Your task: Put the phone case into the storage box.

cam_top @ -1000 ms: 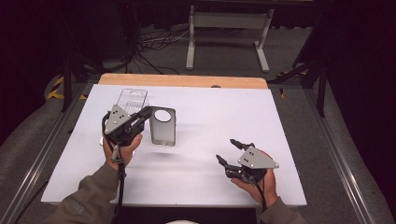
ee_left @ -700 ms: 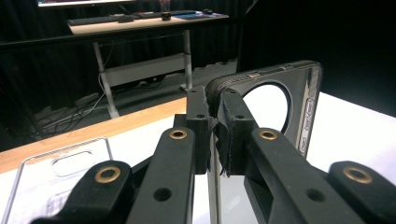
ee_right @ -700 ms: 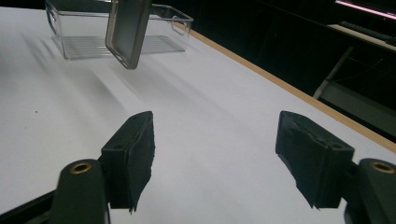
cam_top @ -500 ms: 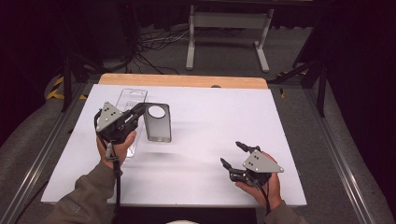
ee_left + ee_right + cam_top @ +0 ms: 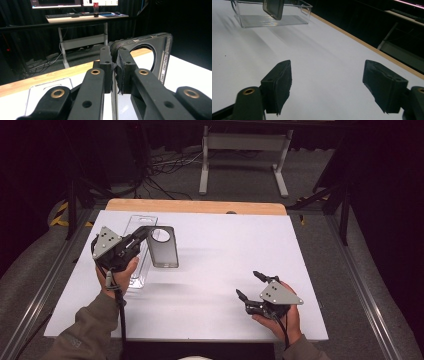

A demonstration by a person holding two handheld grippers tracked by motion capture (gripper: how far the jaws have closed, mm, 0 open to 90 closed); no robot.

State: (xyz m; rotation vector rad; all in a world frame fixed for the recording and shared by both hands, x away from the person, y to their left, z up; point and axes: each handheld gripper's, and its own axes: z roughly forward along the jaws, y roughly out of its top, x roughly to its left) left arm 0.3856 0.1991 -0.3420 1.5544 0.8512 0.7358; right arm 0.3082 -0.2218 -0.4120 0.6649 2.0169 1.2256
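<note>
One phone case, one clear tray, two grippers.

The left gripper (image 5: 145,234) clamps the dark phone case (image 5: 164,247) just beside the clear tray (image 5: 138,251) (case lifted); the right gripper (image 5: 248,285), well apart from it, has just been opening, nothing between.

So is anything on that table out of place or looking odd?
Nothing looks spilled or broken. The one unusual sight is the dark phone case, held off the table by its edge in the left gripper, above the clear plastic tray. The right gripper hovers with its jaws apart, holding nothing.
</note>
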